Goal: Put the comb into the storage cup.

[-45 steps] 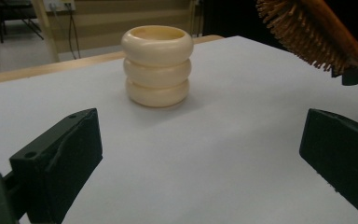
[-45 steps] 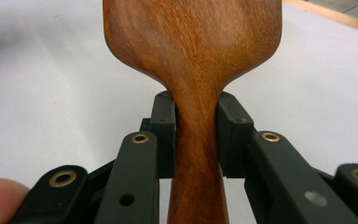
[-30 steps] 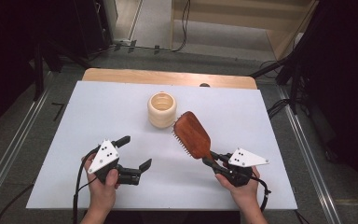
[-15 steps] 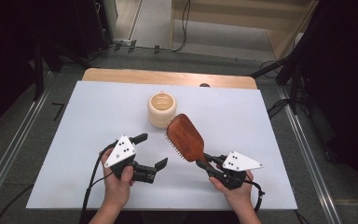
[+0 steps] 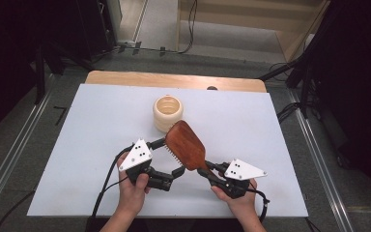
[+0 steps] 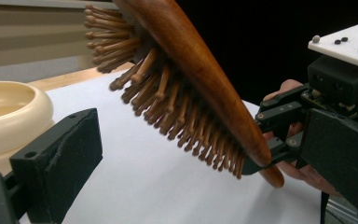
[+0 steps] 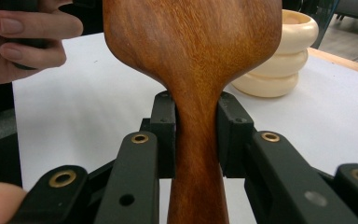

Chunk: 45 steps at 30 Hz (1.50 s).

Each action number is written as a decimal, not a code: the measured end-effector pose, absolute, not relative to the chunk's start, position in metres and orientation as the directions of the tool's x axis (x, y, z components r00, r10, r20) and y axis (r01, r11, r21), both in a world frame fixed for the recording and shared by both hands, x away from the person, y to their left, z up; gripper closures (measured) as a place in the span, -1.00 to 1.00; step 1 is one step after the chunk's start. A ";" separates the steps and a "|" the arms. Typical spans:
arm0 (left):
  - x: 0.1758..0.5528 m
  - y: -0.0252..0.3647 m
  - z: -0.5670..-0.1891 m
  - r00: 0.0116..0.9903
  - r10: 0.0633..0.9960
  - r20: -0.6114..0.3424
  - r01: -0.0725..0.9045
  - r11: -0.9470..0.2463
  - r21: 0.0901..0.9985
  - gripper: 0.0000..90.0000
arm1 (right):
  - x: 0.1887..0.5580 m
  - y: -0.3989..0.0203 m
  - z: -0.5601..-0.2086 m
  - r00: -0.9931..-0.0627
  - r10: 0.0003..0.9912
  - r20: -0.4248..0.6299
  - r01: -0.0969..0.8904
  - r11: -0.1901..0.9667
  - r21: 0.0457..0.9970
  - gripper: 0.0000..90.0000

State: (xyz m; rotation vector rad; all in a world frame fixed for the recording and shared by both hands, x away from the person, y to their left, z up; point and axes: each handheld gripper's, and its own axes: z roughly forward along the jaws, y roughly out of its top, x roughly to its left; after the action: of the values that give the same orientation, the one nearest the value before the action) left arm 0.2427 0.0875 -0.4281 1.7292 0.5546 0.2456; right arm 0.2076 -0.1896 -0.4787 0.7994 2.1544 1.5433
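A wooden hairbrush (image 5: 186, 145) hangs tilted above the white table, bristles facing down and to the left. My right gripper (image 5: 211, 172) is shut on its handle; in the right gripper view the pads (image 7: 165, 135) press both sides of the handle's narrow neck (image 7: 196, 140). My left gripper (image 5: 168, 157) is open, its jaws standing on either side of the brush head's near edge. In the left gripper view the bristles (image 6: 177, 112) hang over the gap, apart from the left jaw. A cream ringed pot (image 5: 168, 112) stands just behind the brush.
The white table sheet (image 5: 77, 145) has free room left and right of the hands. A wooden strip (image 5: 125, 78) runs along the far edge, with dark floor and cables beyond. Metal rails flank the table.
My left gripper has moved right, up to the brush head. The right hand has edged a little left, and the brush head has swung slightly left toward the pot.
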 end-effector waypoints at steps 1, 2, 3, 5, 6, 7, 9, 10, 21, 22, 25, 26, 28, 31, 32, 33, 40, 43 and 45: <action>0.243 0.086 -0.428 0.863 0.486 -0.138 0.235 -0.143 0.961 -1.00 | 0.207 -0.189 -0.479 -0.772 0.635 0.027 0.230 0.239 0.944 0.56; 0.243 0.085 -0.428 0.865 0.481 -0.142 0.237 -0.141 0.961 -1.00 | 0.207 -0.188 -0.479 -0.773 0.633 0.025 0.227 0.239 0.944 0.56; 0.243 0.085 -0.428 0.865 0.481 -0.141 0.234 -0.139 0.962 -1.00 | 0.207 -0.187 -0.479 -0.773 0.634 0.025 0.226 0.238 0.944 0.56; 0.242 0.083 -0.427 0.865 0.479 -0.146 0.235 -0.132 0.963 -1.00 | 0.206 -0.185 -0.479 -0.776 0.630 0.022 0.224 0.242 0.944 0.56; 0.242 0.082 -0.427 0.867 0.476 -0.148 0.237 -0.131 0.963 -1.00 | 0.206 -0.184 -0.479 -0.777 0.629 0.022 0.223 0.242 0.944 0.56; 0.242 0.081 -0.426 0.865 0.482 -0.142 0.234 -0.137 0.963 -1.00 | 0.206 -0.183 -0.479 -0.779 0.626 0.021 0.219 0.241 0.945 0.56; 0.242 0.079 -0.426 0.866 0.479 -0.142 0.234 -0.138 0.962 -1.00 | 0.205 -0.181 -0.478 -0.781 0.624 0.019 0.216 0.241 0.946 0.56; 0.243 0.078 -0.426 0.864 0.483 -0.139 0.236 -0.145 0.961 -1.00 | 0.204 -0.180 -0.478 -0.782 0.623 0.020 0.215 0.239 0.947 0.56; 0.246 0.074 -0.424 0.840 0.517 -0.163 0.264 -0.127 0.956 -0.69 | 0.198 -0.172 -0.473 -0.786 0.618 0.022 0.195 0.213 0.957 0.56; 0.246 0.073 -0.424 0.836 0.523 -0.164 0.268 -0.129 0.955 -0.69 | 0.198 -0.171 -0.473 -0.787 0.617 0.019 0.192 0.216 0.957 0.56; 0.247 0.072 -0.424 0.832 0.527 -0.173 0.274 -0.119 0.954 -0.69 | 0.196 -0.168 -0.472 -0.792 0.610 0.016 0.185 0.216 0.959 0.56; 0.247 0.071 -0.424 0.830 0.530 -0.172 0.274 -0.118 0.955 -0.69 | 0.196 -0.167 -0.472 -0.793 0.609 0.013 0.182 0.218 0.959 0.56; 0.247 0.072 -0.423 0.830 0.527 -0.182 0.278 -0.108 0.955 -0.69 | 0.195 -0.166 -0.472 -0.793 0.608 0.013 0.182 0.218 0.959 0.56; 0.248 0.072 -0.423 0.827 0.528 -0.193 0.287 -0.101 0.952 -0.69 | 0.194 -0.165 -0.472 -0.790 0.612 0.015 0.183 0.212 0.960 0.56; 0.248 0.072 -0.423 0.828 0.524 -0.199 0.291 -0.099 0.952 -0.69 | 0.194 -0.164 -0.472 -0.789 0.614 0.011 0.179 0.214 0.960 0.56; 0.248 0.072 -0.423 0.828 0.523 -0.203 0.294 -0.097 0.951 -0.68 | 0.194 -0.164 -0.473 -0.789 0.615 0.014 0.181 0.210 0.961 0.56; 0.251 0.075 -0.423 0.814 0.520 -0.260 0.338 -0.059 0.939 -0.33 | 0.192 -0.158 -0.476 -0.774 0.633 0.022 0.186 0.194 0.963 0.56; 0.252 0.075 -0.424 0.816 0.507 -0.277 0.356 -0.064 0.932 -0.24 | 0.193 -0.157 -0.478 -0.764 0.646 0.009 0.180 0.199 0.963 0.56; 0.253 0.076 -0.425 0.820 0.493 -0.291 0.368 -0.066 0.927 -0.15 | 0.195 -0.157 -0.480 -0.766 0.643 0.014 0.183 0.197 0.963 0.56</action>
State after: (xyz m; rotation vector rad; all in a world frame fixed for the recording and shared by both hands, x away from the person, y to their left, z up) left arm 0.2529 0.0759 -0.4246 1.6772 0.6811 0.1169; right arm 0.1947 -0.1568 -0.4805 0.7718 2.0854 1.5928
